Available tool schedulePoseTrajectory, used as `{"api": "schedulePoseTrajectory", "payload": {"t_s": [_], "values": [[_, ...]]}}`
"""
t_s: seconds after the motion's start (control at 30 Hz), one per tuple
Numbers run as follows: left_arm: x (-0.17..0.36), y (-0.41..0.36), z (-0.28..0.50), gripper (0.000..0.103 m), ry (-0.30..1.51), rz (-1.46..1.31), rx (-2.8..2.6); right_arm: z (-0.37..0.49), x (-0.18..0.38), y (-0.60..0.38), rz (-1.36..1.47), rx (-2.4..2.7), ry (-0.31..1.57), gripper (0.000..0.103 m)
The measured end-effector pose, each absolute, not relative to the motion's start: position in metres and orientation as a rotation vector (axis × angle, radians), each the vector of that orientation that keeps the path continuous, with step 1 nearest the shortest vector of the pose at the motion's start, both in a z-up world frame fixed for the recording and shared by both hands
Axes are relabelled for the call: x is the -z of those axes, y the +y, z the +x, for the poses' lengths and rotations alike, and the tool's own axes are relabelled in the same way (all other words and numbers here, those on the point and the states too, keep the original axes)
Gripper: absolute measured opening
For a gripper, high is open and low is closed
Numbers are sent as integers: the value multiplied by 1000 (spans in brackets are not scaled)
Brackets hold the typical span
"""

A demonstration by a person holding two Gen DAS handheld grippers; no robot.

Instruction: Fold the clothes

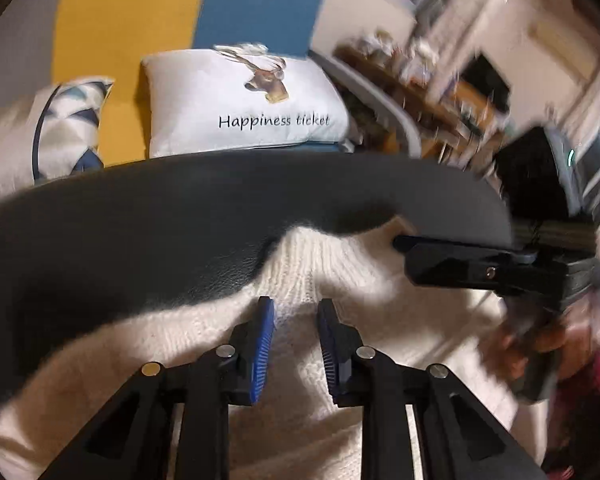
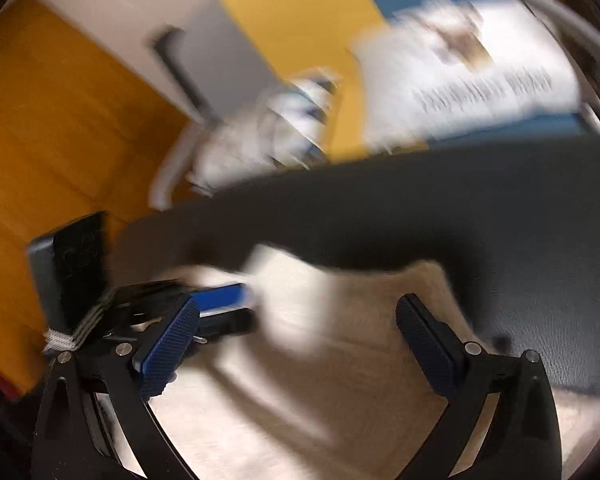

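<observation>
A cream knit sweater [image 1: 172, 364] lies on a dark leather-like surface [image 1: 140, 240]. My left gripper [image 1: 296, 312] points down onto it, its blue pads [image 1: 262, 344] a narrow gap apart with a ridge of knit between them; I see no firm pinch. My right gripper [image 1: 398, 243] comes in from the right over the sweater's far edge. In the blurred right wrist view, the right gripper [image 2: 300, 308] stands wide open above the sweater [image 2: 340, 380] with nothing held. The left gripper [image 2: 224, 300] shows at the left there.
Behind the dark surface [image 2: 500, 220] are a white cushion reading "Happiness ticket" [image 1: 240, 100], a patterned cushion [image 1: 72, 120] and a yellow and blue backdrop [image 1: 132, 12]. A hand [image 1: 540, 340] holds the right gripper. Orange wooden floor [image 2: 40, 120] lies to the left.
</observation>
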State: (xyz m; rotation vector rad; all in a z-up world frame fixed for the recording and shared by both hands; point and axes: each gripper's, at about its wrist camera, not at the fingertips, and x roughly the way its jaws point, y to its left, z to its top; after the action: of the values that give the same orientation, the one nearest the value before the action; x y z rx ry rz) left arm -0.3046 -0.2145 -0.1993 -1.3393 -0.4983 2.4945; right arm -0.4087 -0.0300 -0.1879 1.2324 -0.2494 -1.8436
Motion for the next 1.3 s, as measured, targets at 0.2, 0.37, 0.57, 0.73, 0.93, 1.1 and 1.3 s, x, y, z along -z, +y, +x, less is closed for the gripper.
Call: {"api": "schedulePoseTrajectory", "payload": {"t_s": [0.2,0.37,0.57,0.73,0.93,1.1,1.3], "values": [[188,-227,-293,35,-583,-1275,-2550,-409,193,-21,1253,1914,-266,87],[151,-236,-256,36,-554,-1150,-2656,-370,157,-4,1190,1975,-161,94],[152,-240,-185,36,-413,-1227,-2795,-281,153,22,1221,2088,158,94],[188,-251,-174,36,-415,-1397,-2820,-255,187,36,1283,2222,287,96],[155,-278,-123,36,-696,-1236,-2830,-247,169,30,1262,2276,261,98],[157,-325,-61,36,-981,-1199,-2848,-230,153,11,1168,2277,230,98],[173,-336,-15,36,-1221,-1138,-2726,-228,177,-4,1198,2312,206,98]]}}
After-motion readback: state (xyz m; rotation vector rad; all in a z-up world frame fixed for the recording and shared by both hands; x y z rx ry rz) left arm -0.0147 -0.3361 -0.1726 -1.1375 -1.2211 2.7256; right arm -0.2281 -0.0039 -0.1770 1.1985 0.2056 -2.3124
